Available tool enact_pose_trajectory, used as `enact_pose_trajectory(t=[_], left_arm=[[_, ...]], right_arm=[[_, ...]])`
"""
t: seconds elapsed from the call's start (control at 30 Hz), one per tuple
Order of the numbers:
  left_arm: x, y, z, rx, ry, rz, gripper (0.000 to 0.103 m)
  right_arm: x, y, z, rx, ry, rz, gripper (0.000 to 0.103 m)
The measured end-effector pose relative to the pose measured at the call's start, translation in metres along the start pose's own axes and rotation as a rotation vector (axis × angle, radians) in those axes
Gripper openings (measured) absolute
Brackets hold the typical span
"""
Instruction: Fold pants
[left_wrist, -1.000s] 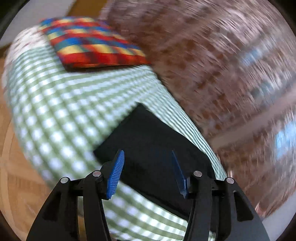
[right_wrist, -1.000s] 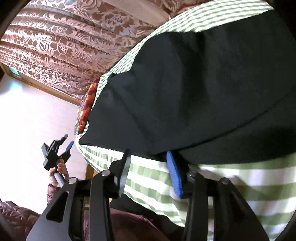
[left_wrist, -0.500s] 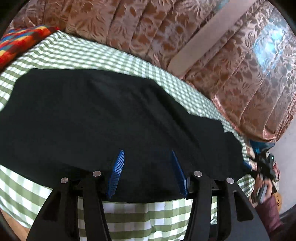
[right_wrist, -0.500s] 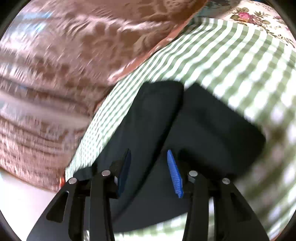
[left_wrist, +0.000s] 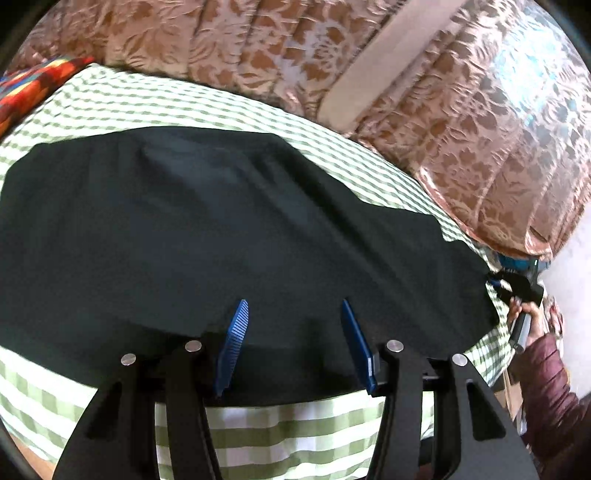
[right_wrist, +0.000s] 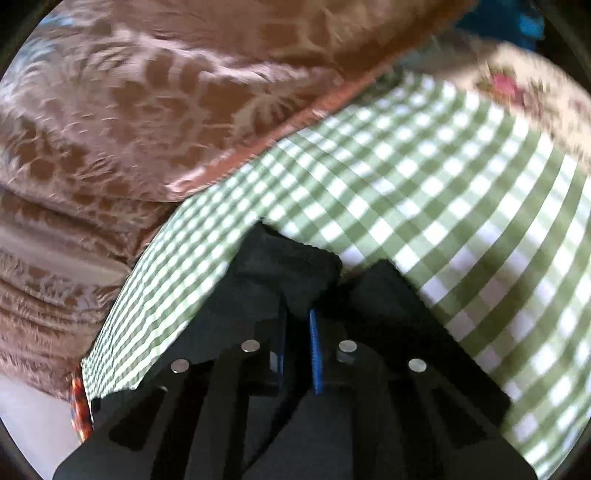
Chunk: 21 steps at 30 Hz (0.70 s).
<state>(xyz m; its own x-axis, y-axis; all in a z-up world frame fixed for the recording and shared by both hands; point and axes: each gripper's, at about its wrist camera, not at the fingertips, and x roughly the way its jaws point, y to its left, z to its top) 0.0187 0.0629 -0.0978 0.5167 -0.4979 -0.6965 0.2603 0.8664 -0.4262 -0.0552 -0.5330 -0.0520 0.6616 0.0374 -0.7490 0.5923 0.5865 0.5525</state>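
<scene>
Black pants (left_wrist: 207, 236) whole in left view; right tool (right_wrist: 297, 321) nipping corner.

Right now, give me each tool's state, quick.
Left tool: open over the pants, gripping nothing.
Right tool: shut on the pants' edge.

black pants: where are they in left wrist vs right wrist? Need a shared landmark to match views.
Left wrist: black pants spread across the middle, from the left edge to the far right.
Right wrist: pants end at lower centre, running under the gripper.
Shared landmark: green checked cloth under the pants.
</scene>
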Motion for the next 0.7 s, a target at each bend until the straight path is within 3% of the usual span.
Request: enact_pose_trajectory(t=[0.13, 0.3, 0.53, 0.7], left_arm=[[0.004, -0.019, 0.000, 0.073, 0.016, -0.055, 0.051], [0.011, -0.037, -0.003, 0.127, 0.047, -0.114, 0.051], [0.022, -0.055, -0.008, 0.196, 0.109, -0.168, 0.051], [0.026, -0.072, -0.014, 0.261, 0.127, -0.167, 0.051]], right_arm=[[-0.048, 0.012, -0.005, -0.039, -0.051, 0.028, 0.009], [-0.091, -0.006, -0.019, 0.010, -0.070, 0.039, 0.009], [-0.076, -0.065, -0.045, 0.142, -0.010, -0.050, 0.007], [-0.073, -0.072, -0.049, 0.156, -0.006, -0.050, 0.007]])
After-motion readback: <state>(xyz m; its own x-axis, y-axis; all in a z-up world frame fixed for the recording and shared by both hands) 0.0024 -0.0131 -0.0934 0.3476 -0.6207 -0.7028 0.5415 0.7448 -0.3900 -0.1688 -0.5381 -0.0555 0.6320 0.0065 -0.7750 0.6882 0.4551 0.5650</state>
